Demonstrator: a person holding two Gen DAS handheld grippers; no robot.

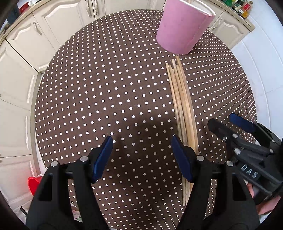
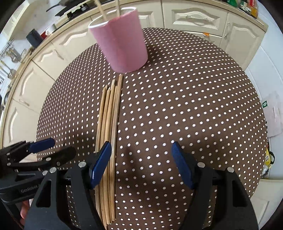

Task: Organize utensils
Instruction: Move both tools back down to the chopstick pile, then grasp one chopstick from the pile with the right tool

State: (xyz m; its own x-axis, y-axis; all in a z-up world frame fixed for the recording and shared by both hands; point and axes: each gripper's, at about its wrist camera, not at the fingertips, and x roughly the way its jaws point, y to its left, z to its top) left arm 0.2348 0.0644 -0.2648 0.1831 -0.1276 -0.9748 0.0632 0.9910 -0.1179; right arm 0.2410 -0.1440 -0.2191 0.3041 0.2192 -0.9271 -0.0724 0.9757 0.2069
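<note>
Several wooden chopsticks (image 1: 184, 106) lie side by side on the dotted brown tablecloth (image 1: 106, 88), tips toward a pink cup (image 1: 182, 26). My left gripper (image 1: 142, 155) hangs open over the cloth, its right pad just left of the bundle. In the right wrist view the chopsticks (image 2: 109, 115) run under my right gripper's left pad, and that gripper (image 2: 141, 159) is open with only cloth between its fingers. The pink cup (image 2: 122, 42) holds two sticks. Each gripper shows in the other's view: the right gripper (image 1: 228, 123) and the left gripper (image 2: 53, 146).
The round table (image 2: 194, 88) stands amid cream kitchen cabinets (image 1: 26, 53). A red bowl (image 1: 33, 184) sits low at the left. Bottles (image 2: 247, 7) line the counter at the back right. Papers (image 2: 274, 113) lie on the floor at the right.
</note>
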